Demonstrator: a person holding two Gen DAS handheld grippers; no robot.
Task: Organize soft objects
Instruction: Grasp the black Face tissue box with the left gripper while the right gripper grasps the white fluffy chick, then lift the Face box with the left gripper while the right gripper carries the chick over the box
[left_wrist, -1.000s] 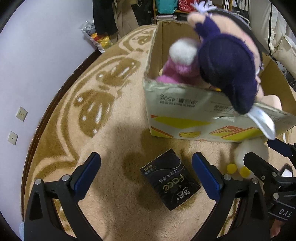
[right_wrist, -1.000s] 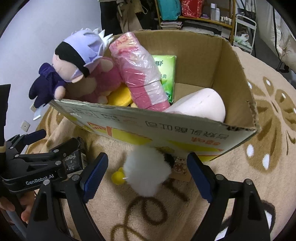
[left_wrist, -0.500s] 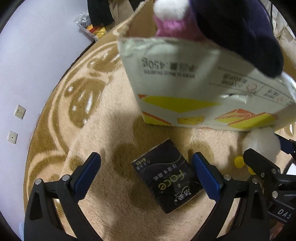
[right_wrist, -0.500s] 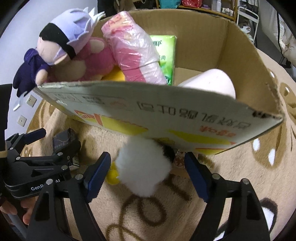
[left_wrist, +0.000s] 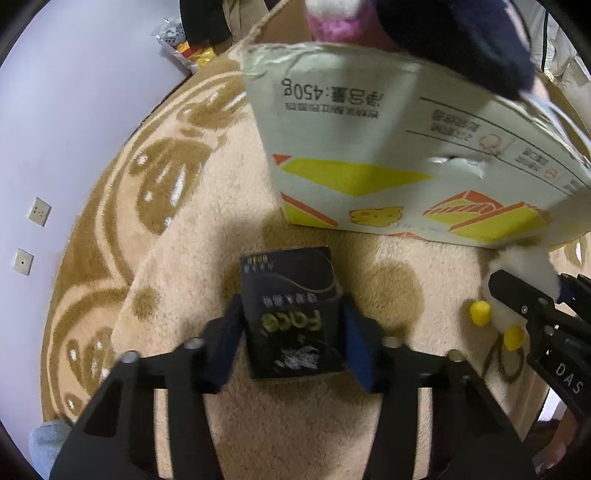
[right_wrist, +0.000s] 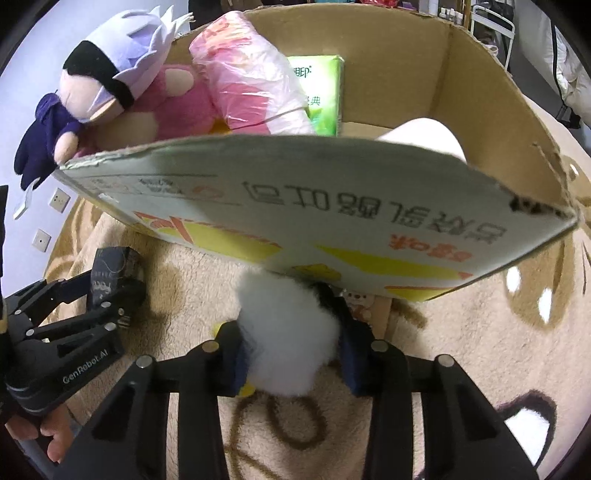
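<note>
Two handheld grippers point steeply down at a beige carpet (left_wrist: 192, 206) with brown patterns, right in front of an open cardboard box (right_wrist: 332, 206).

The left gripper (left_wrist: 291, 332) has just been closing its jaws, and its blue pads now pinch a small black tissue pack (left_wrist: 291, 314) by its two long sides while the pack lies on the carpet just short of the box. The right gripper (right_wrist: 291, 343) has also just been closing, and its pads press into a fluffy white toy (right_wrist: 288, 332) with yellow feet, which sits on the carpet touching the foot of the box wall.

Both holds look set, so the step in hand appears to be lifting each item into the box. To do it well, raise both straight up first, since the near wall of the box leans over the white toy and would catch it if it were swung forward too soon. The pack is gripped near its lower end, so it may tilt when lifted.

Inside the box lie a pink plush (right_wrist: 173, 99), a doll with a lilac hat (right_wrist: 99, 81) draped over the left rim, a pink plastic-wrapped bundle (right_wrist: 255, 85), a green tissue pack (right_wrist: 321, 92) and a pale roll (right_wrist: 424, 136). Free space shows toward the right back corner. The two grippers stand near each other, so they could bump on the way up.
</note>
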